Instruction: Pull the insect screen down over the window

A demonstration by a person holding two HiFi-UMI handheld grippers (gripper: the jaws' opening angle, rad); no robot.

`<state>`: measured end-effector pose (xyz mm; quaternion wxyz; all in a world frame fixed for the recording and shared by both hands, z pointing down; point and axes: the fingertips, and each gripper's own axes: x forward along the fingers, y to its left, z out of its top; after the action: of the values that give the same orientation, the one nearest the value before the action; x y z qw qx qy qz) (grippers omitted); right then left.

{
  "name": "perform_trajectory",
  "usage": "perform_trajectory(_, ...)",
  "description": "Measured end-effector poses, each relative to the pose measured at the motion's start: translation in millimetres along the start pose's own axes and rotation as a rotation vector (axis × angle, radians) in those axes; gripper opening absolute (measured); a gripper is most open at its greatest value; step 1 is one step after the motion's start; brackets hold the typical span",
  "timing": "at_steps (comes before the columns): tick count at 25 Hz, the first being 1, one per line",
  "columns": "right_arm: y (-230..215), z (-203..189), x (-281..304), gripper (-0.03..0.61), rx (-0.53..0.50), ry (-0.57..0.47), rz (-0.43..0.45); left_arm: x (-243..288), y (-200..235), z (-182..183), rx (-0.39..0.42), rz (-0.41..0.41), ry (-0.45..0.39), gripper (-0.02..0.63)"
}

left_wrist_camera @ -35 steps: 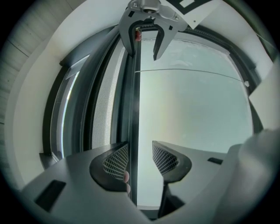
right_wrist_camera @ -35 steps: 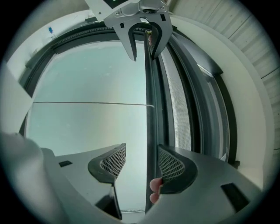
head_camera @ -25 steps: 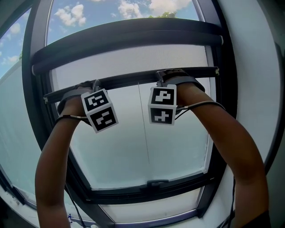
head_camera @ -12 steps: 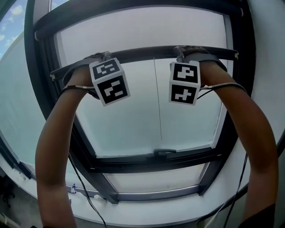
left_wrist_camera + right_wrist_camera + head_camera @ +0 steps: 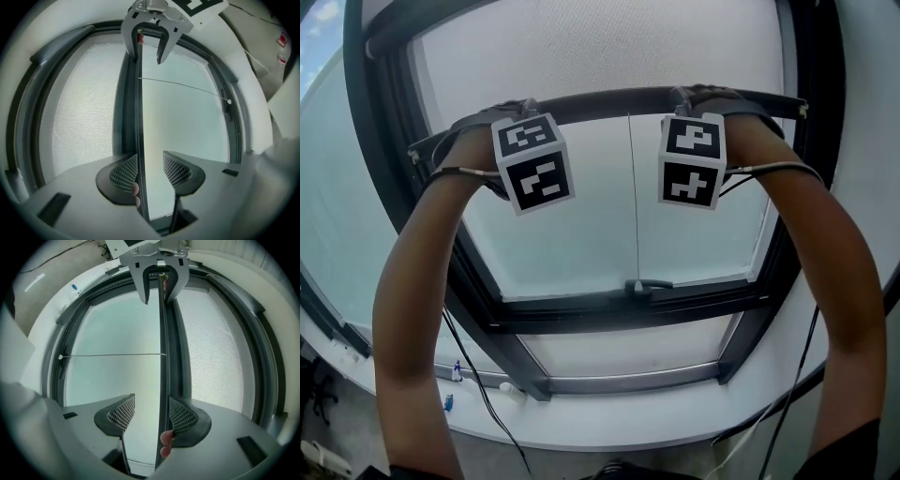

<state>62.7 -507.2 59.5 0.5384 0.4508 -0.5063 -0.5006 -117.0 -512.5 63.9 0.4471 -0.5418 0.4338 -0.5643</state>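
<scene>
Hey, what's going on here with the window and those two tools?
A person holds a tool in each hand at the insect screen's pull bar. The bar runs between the jaws of the left tool and the right tool. Both sets of jaws stand apart, one jaw of each against the bar, not clamped. The mesh covers the upper part of the window, and the bar sits well above the lower frame, so the screen is only partly down.

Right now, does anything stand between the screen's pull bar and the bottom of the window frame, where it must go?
Nothing visible does. Below the pull bar there is only glass and the thin cord hanging toward the bottom frame rail. A handle sits on that rail; whether it reaches into the screen's path cannot be told.
</scene>
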Motion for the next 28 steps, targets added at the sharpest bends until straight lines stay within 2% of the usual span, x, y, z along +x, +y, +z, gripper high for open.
perform_trajectory(4, 32, 1, 3, 0.229, -0.044, 0.005, 0.041, 6, -32, 2, 0.010, -0.076, -0.027, 0.166)
perform_trajectory(10, 53, 3, 1, 0.229, -0.018, -0.017, 0.101, 4, -53, 3, -0.008, -0.149, -0.049, 0.166)
perform_trajectory(14, 70, 5, -3, 0.229, 0.001, -0.025, 0.182, 2, -71, 5, -0.009, -0.234, -0.047, 0.166)
perform_trajectory(18, 105, 6, -4, 0.228, -0.017, -0.030, 0.276, 7, -107, 7, 0.020, -0.318, -0.043, 0.165)
perform_trajectory(22, 122, 10, -5, 0.229, -0.018, -0.046, 0.305, 8, -124, 5, 0.012, -0.342, -0.057, 0.165)
perform_trajectory(28, 125, 10, -6, 0.229, 0.018, -0.062, 0.285, 8, -126, 7, -0.014, -0.337, -0.070, 0.166)
